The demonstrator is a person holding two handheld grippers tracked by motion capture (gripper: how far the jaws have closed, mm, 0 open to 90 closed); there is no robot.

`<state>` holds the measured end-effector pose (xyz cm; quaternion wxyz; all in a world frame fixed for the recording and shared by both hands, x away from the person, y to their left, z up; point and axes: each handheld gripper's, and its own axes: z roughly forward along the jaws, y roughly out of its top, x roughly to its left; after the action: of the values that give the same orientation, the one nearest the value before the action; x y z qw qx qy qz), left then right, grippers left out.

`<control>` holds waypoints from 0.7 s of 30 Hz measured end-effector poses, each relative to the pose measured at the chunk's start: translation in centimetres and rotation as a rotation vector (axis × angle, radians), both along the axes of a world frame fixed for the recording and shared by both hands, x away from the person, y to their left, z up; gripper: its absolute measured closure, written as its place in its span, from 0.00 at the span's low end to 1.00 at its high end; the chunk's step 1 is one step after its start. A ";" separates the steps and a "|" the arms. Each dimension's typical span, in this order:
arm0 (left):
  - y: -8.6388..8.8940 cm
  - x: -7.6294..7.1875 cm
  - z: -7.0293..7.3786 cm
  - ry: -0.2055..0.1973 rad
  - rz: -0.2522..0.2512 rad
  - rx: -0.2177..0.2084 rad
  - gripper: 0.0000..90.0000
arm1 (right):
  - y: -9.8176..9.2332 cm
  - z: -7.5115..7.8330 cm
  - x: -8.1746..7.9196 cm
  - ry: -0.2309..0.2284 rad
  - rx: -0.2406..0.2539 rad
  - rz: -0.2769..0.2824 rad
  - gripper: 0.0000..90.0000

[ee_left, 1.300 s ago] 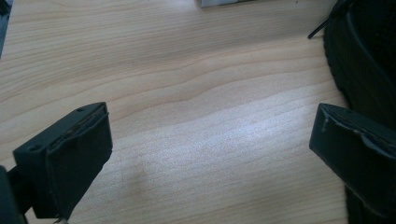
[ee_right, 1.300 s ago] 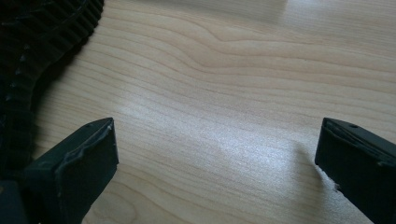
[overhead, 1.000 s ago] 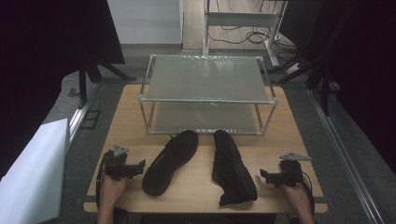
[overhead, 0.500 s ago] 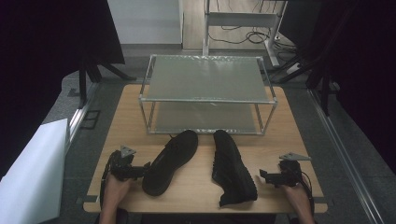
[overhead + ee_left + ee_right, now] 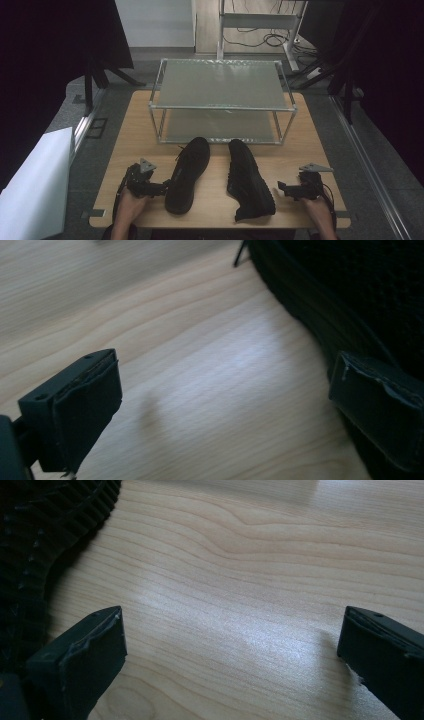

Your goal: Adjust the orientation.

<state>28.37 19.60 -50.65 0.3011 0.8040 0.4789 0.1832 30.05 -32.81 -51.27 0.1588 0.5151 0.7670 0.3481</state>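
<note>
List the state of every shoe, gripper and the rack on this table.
Left shoe: upright on its sole, toe toward the rack.
Right shoe: tipped on its side, ridged sole facing the right gripper.
Left gripper: open, at the left shoe's side.
Right gripper: open, apart from the right shoe.
Two-tier rack: both shelves bare.

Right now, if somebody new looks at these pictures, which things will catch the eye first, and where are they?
Two black shoes lie on the wooden table: the left shoe upright, the right shoe tipped on its side. Behind them stands a metal rack with two shelves. The left gripper, jaws open, is at the left shoe's heel; the right gripper waits open beside the right shoe.
</note>
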 end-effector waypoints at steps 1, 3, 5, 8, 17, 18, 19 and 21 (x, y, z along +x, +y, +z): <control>-0.2 0.0 0.0 0.002 -0.010 -0.001 0.00 | 0.0 0.0 0.0 0.000 0.001 0.000 0.00; -0.8 -0.1 0.0 0.003 -0.022 -0.002 0.00 | 0.0 0.0 0.0 -0.001 0.002 0.000 0.00; -1.2 -0.2 0.1 0.003 -0.033 0.002 0.00 | 0.0 0.0 0.0 0.000 0.005 -0.001 0.00; -1.8 -0.3 0.0 0.001 -0.044 -0.008 0.00 | 0.0 0.0 0.0 0.001 0.007 0.000 0.00; -3.0 -0.3 -0.3 0.006 -0.075 -0.033 0.00 | 0.0 0.0 0.1 0.002 0.014 0.003 0.00; -3.0 -0.3 -0.3 0.008 -0.075 -0.032 0.00 | 0.0 0.0 0.1 0.002 0.014 0.004 0.00; -3.0 -0.3 -0.3 0.008 -0.074 -0.029 0.00 | 0.0 0.0 0.0 0.002 0.015 0.004 0.00; -3.0 -0.2 -0.2 -0.002 -0.072 -0.032 0.00 | 0.0 0.0 0.0 0.002 0.017 0.003 0.00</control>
<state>28.14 16.64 -50.89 0.3206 0.8157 0.4522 0.1655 30.08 -32.85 -51.27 0.1532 0.5156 0.7649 0.3544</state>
